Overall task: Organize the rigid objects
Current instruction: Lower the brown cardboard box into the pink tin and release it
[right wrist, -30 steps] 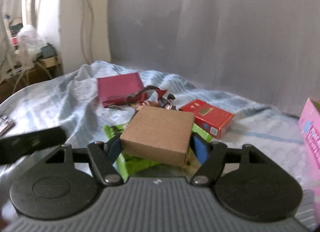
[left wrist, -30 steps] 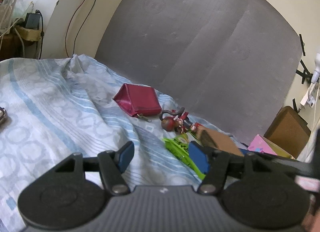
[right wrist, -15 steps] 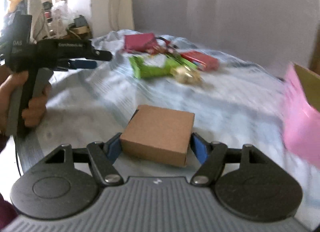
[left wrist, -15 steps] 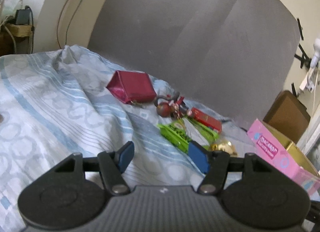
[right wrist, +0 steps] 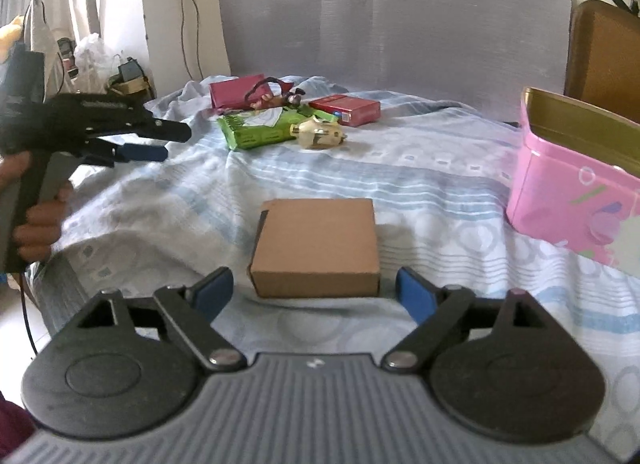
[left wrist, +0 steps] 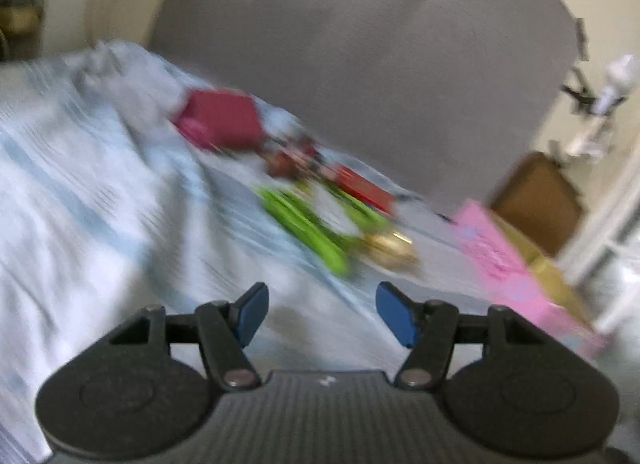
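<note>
**Cardboard box down on bedsheet, right jaws spreading**

Right gripper (right wrist: 316, 292): jaws opening, blue pads clear of the small brown cardboard box (right wrist: 316, 246) on both sides. Box flat on the blue-and-white patterned bedsheet (right wrist: 420, 184), just ahead of and between the fingertips, not gripped.

Ahead and right of right gripper: pink tin (right wrist: 572, 200), lid off, gold inside, well apart from box.

Far ahead, clustered: green packet (right wrist: 256, 128), pale gold-wrapped item (right wrist: 320, 134) touching its right end, red flat box (right wrist: 346, 109), magenta pouch (right wrist: 234, 94), small figure with dark cord (right wrist: 280, 98).

Left gripper (left wrist: 322, 314): half spread, nothing between pads, above bare sheet. View motion-blurred. Same cluster ahead of it, pink tin ahead-right. Seen from right wrist: off to left, held in a hand (right wrist: 34, 224), pointing toward cluster.
</note>
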`<state>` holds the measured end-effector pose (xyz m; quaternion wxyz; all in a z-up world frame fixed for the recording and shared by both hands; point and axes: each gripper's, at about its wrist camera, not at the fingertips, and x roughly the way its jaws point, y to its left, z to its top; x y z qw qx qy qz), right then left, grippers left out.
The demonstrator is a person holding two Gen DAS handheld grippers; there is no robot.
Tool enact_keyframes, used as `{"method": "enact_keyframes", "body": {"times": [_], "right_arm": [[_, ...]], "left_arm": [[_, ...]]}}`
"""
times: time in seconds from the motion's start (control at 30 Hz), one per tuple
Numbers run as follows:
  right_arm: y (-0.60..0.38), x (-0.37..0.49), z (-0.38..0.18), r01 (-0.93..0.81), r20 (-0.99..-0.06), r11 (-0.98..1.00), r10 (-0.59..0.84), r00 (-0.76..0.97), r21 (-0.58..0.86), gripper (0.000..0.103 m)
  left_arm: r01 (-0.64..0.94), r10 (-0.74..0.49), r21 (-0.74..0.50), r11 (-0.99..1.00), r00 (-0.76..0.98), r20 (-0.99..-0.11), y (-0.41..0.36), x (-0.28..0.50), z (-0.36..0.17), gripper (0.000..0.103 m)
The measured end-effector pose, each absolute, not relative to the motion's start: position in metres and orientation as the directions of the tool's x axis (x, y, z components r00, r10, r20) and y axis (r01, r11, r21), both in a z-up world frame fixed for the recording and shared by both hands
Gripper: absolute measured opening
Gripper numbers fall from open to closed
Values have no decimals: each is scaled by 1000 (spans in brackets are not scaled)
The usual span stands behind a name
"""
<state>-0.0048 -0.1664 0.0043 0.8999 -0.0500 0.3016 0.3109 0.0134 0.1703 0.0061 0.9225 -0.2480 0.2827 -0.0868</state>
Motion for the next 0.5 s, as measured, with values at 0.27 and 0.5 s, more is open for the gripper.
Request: {"method": "enact_keyframes", "body": {"times": [0.27,0.5], "right_arm": [[-166,-4,5,-597,-576,794,540,613,110,91],[-163,2,4,-595,-580,802,508,637,49,69]], "left_arm": [[228,-576,-588,776,636,-513,99,10,14,55],[243,-584,-557,794,559,-588,44,39,-3,44]]}}
